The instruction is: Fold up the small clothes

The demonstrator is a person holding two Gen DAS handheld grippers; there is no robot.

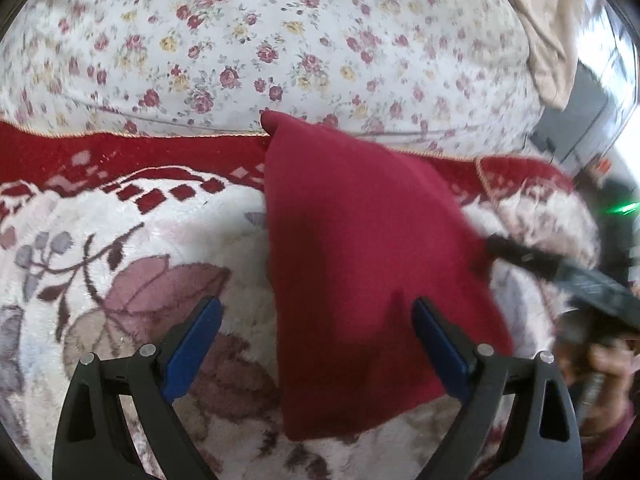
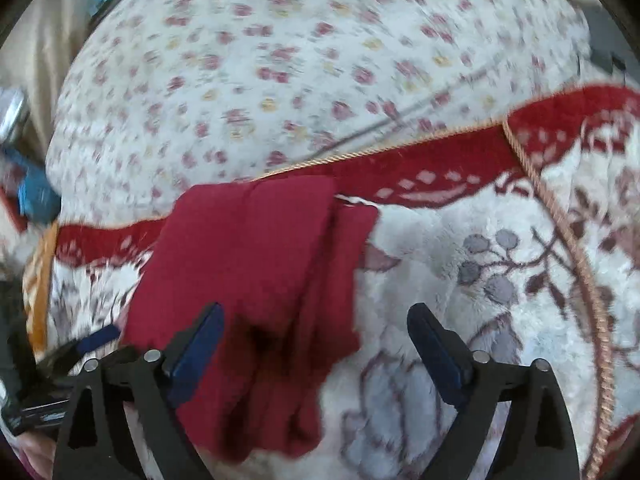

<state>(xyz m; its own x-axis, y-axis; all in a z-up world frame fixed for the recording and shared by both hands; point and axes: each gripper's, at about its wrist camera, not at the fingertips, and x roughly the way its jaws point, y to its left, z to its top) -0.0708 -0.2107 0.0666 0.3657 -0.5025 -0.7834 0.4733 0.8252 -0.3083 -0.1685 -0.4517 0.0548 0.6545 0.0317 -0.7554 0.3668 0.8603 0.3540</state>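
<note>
A folded dark red cloth (image 1: 360, 264) is lying on the flowered rug (image 1: 120, 240); the left tool (image 1: 316, 344) and right tool (image 2: 316, 348) are both gaping wide, holding nothing.

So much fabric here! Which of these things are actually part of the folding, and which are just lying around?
Part of the job:
- dark red garment, lying partly folded on the rug
- left gripper, open
- right gripper, open

Just lying about:
- floral rug with a red border, underneath the garment
- rose-print cover behind it
- beige cloth at the upper edge
</note>
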